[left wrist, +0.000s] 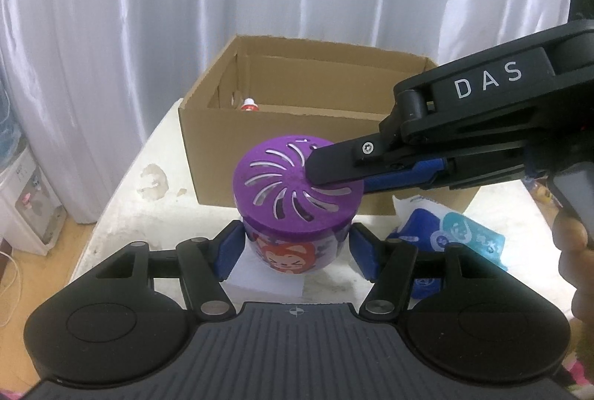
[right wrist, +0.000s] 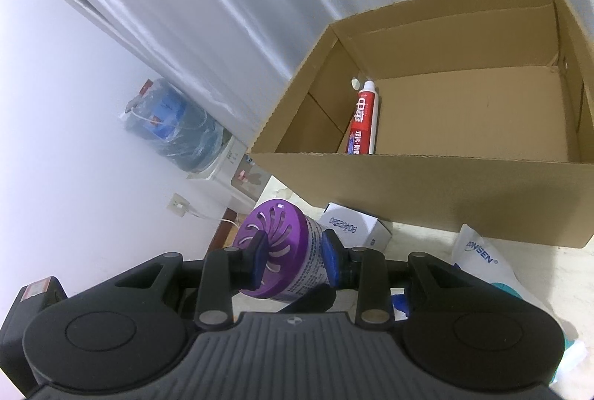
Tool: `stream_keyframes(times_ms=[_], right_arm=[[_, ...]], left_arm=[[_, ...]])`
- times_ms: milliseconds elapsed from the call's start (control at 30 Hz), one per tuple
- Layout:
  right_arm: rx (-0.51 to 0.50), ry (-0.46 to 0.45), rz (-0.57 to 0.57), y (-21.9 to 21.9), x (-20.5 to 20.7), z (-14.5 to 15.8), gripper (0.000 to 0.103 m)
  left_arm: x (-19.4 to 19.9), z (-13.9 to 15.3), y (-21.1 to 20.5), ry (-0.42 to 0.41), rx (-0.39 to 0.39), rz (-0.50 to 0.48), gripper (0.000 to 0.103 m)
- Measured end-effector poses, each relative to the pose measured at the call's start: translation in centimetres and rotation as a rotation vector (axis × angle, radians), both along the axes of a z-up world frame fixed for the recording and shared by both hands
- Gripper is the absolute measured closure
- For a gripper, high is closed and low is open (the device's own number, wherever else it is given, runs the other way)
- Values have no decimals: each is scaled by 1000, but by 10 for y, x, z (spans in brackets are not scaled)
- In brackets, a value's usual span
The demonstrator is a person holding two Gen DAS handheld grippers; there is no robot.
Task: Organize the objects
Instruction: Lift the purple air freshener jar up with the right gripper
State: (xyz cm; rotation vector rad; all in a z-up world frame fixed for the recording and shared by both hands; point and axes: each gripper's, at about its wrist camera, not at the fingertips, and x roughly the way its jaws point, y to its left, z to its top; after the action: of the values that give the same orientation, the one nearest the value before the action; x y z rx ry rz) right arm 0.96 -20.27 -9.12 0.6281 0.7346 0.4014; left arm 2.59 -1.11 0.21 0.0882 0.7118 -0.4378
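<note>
A little purple jar (left wrist: 297, 210) with a cartoon face and a lid full of curvy slots sits in the middle of the white table (left wrist: 122, 214), on top of a small white box (right wrist: 356, 227). Two grabbers are on it at once. The left gripper (left wrist: 295, 251) comes from the near side, and its blue pads hug the jar's round body, one on each side, about half open because the jar is fat. The right gripper (right wrist: 295, 261) comes in from the right side. One of its fingers lies on top of the purple lid and the other goes along the jar's side, so it is shut on the jar with a small gap. I think one grabber keeps the jar steady while the other takes it, so it will not tip or drop. Just behind the jar, on the far side, stands a big brown cardboard box (left wrist: 282, 136) with its top open. A red and white toothpaste tube (right wrist: 362, 120) already lies inside, by the left wall. So the jar looks like it goes in there next. A blue and white soft packet (left wrist: 449, 236) lies on the table to the right, not yet put away. A person's hand (left wrist: 575, 251) holds the right grabber's handle at the right edge.
</note>
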Motion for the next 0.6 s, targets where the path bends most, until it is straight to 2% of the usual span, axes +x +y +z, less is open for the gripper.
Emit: stream_keyframes(times_ms=[600], right_arm=[[23,-66,-39,-22,-17,23,68]], left_arm=[[-4,11,-9,-64,9,-35,42]])
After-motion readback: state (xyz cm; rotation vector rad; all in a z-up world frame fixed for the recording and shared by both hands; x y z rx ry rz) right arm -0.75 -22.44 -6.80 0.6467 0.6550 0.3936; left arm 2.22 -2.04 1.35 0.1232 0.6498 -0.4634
